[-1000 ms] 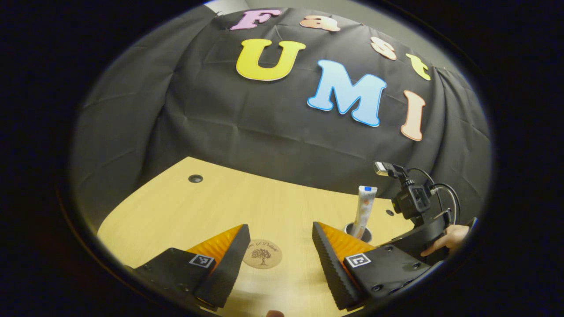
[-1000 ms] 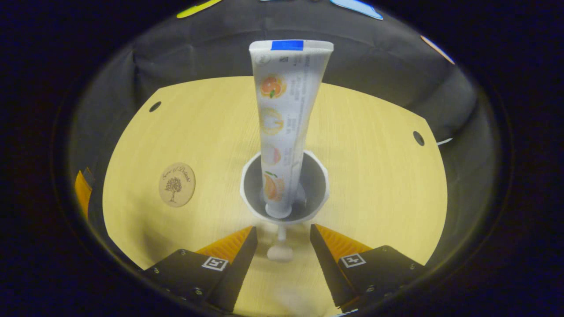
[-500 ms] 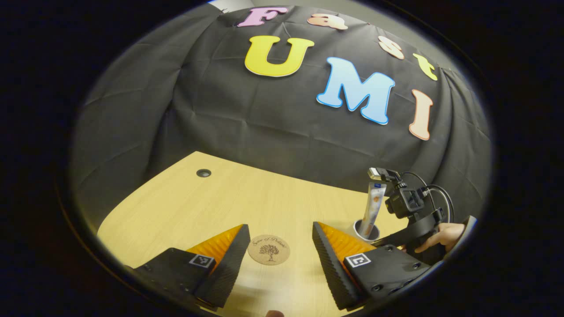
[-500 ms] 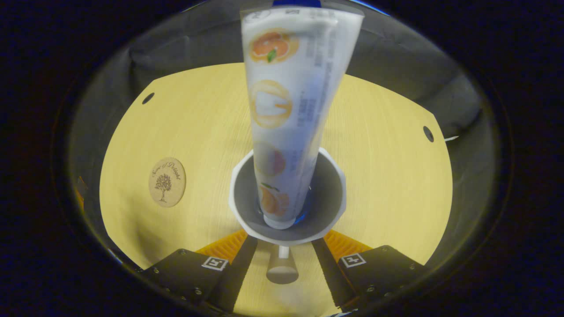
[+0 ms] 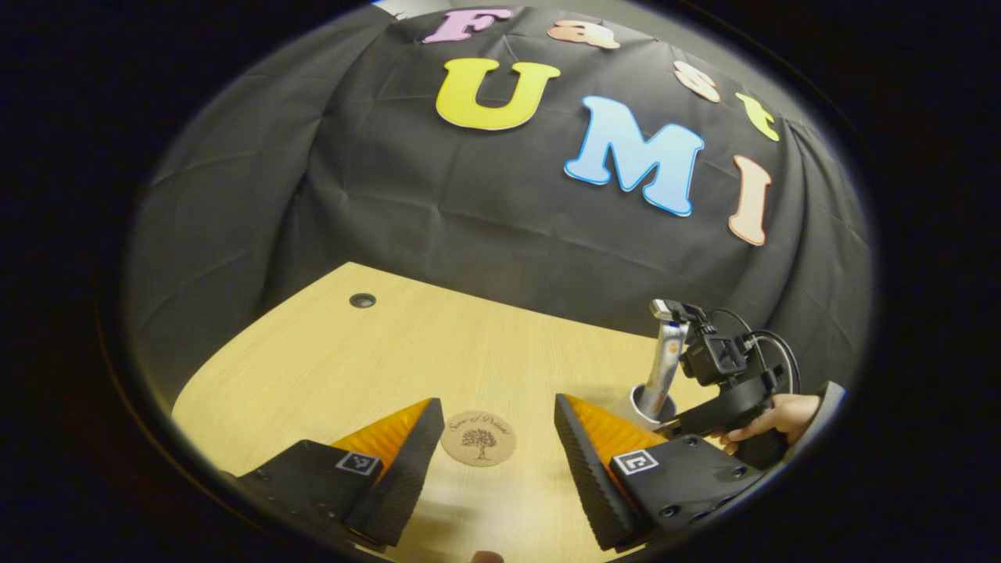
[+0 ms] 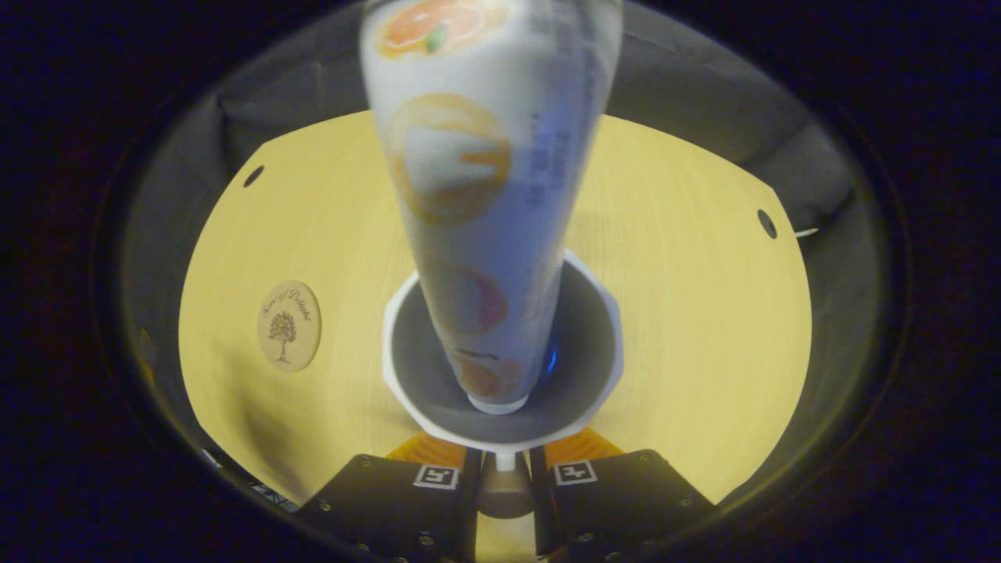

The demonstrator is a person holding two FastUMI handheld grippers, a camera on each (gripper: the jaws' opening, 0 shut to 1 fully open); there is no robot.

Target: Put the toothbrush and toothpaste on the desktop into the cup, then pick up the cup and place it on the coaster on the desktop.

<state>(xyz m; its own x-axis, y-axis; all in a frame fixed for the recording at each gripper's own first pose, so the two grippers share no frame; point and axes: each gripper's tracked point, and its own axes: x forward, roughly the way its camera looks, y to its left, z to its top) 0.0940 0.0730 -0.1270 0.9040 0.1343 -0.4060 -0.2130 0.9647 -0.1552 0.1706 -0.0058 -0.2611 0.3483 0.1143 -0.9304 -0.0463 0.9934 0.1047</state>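
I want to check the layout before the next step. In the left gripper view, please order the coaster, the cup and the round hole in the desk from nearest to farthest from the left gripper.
1. The coaster, on the desk just ahead of the left gripper, between its open fingers.
2. The cup, farther to the right, with the toothpaste standing in it.
3. The round hole, far back on the left, near the desk's rear edge.

coaster (image 5: 478,439): open desk around | cup (image 6: 500,367): well apart

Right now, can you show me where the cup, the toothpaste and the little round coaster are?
cup (image 6: 590,367): right gripper view, grey inside wall.
toothpaste (image 6: 485,227): right gripper view, middle of the tube.
coaster (image 5: 478,439): left gripper view, centre of the disc.
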